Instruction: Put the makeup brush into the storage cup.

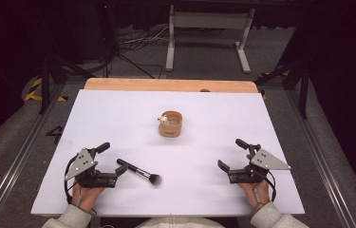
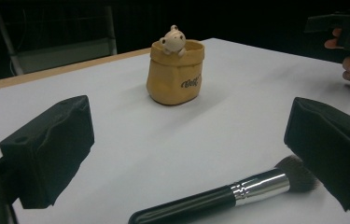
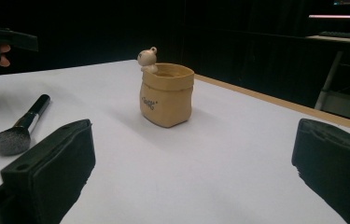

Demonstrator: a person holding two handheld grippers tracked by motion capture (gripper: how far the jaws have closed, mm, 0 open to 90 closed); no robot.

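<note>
**Left gripper set to take the makeup brush, nothing held yet**

The work looks to be at its opening step: picking up the makeup brush [image 1: 140, 172], probably to stand it in the sack-shaped pot [image 1: 170, 125]. The brush lies flat on the white table [image 1: 118, 114], near the front edge, its handle end just beside the left gripper [image 1: 113, 157] and its bristles pointing toward the middle. In the left gripper view the jaws stand wide apart with nothing between the pads, the brush crossing low in front of them. The right gripper [image 1: 230, 154] rests well off to the other side, jaws equally wide and empty.

The next move, as I judge it, calls for the left gripper to drop over the handle, square its pads across it and close; a thin round handle lying flat may roll or slip, so a low, centred bite matters.

The tan pot stands upright mid-table, well apart from both grippers, with a small animal figure [image 2: 172, 40] perched on its rim. That figure narrows the mouth a little. Otherwise nothing lies between brush and pot
</note>
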